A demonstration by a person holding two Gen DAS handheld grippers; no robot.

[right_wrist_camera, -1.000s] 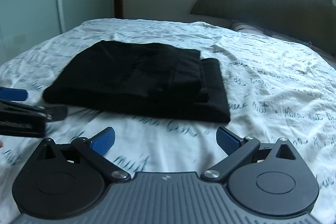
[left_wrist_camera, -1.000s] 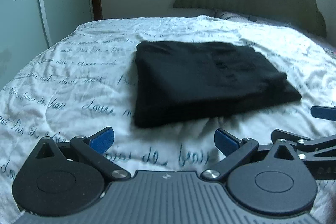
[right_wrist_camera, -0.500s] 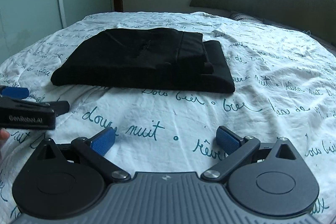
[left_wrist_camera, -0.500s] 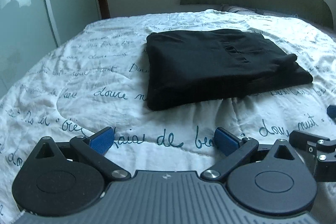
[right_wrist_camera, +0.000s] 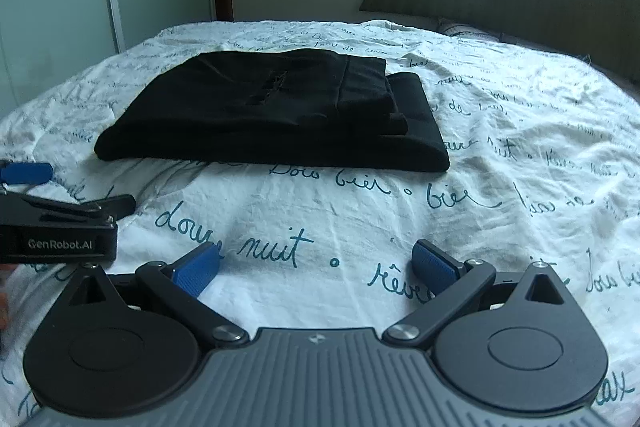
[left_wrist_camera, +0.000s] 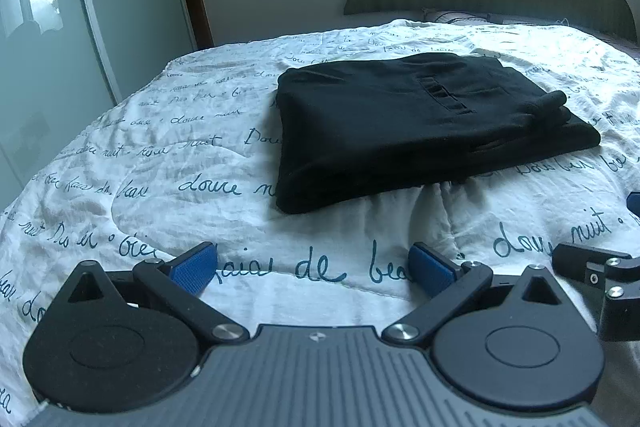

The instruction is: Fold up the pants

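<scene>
The black pants (left_wrist_camera: 420, 123) lie folded in a compact stack in mid-frame on the script-printed quilt (left_wrist_camera: 160, 163), while the left gripper (left_wrist_camera: 314, 267) and right gripper (right_wrist_camera: 316, 267) hang spread and empty below, so any careless re-grab could drag layers askew.

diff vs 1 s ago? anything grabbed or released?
Both grippers backed away from the folded black pants: the pants sit farther up each view, with more printed bedspread in front. Nothing grabbed or released. The left gripper and right gripper stay open and empty. The pants keep their folded shape and place.
</scene>
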